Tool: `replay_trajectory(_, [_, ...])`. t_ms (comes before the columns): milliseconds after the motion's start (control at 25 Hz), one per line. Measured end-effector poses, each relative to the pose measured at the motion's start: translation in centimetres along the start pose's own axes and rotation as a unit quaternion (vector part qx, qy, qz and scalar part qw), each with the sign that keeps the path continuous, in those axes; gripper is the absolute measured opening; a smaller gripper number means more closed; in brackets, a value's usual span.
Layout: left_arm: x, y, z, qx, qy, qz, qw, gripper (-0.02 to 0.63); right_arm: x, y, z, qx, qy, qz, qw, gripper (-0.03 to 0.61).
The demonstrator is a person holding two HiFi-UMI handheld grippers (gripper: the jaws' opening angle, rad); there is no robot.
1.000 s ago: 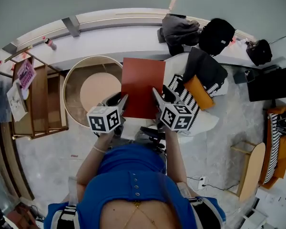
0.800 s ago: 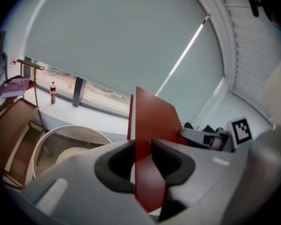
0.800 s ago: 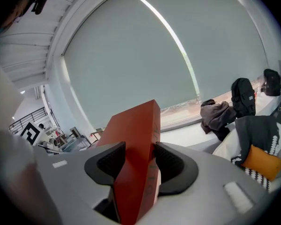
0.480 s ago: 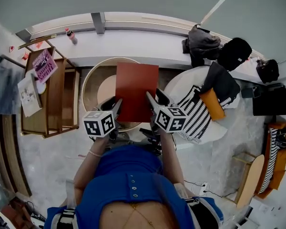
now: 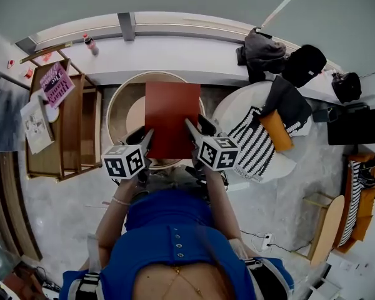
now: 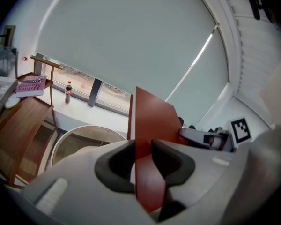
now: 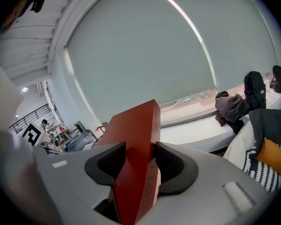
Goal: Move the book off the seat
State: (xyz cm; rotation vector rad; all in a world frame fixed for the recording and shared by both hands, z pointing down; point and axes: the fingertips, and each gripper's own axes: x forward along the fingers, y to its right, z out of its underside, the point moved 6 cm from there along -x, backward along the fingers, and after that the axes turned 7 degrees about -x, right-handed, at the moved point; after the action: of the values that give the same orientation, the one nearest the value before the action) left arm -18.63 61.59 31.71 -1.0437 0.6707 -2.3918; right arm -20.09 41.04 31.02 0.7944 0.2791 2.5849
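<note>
Left hand-held gripper pinching left edge of red book, right hand-held gripper pinching right edge

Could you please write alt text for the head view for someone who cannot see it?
A person in a blue top holds a red book between two grippers, the left gripper on its left edge, the right gripper on its right. Beyond it is a round white-rimmed table, a striped cushion to its right.
</note>
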Motion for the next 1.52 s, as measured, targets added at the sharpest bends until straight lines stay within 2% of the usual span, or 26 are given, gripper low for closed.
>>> replay_trajectory(200, [-0.8,1.9,0.3,-0.028,0.037,-0.02,0.9987,0.104,-0.5,0.4,-2.0,-0.035,0.001,-0.028,0.999,0.201])
replay_trajectory(600, [-2.9,2.8,-0.3,-0.041,0.085,-0.061,0.9936,0.103,0.2,-0.4,-3.8,-0.057,-0.006,-0.092,0.994,0.199])
replay_trajectory(960, [-3.3,3.0,0.0,-0.043,0.094,-0.067,0.9924,0.103,0.2,-0.4,-4.0,-0.061,-0.009,-0.115,0.991,0.195])
replay_trajectory(1520, [-2.8,2.3,-0.5,-0.043,0.079,-0.063,0.994,0.101,1.0,0.2,-3.8,-0.066,-0.027,-0.139,0.988,0.186])
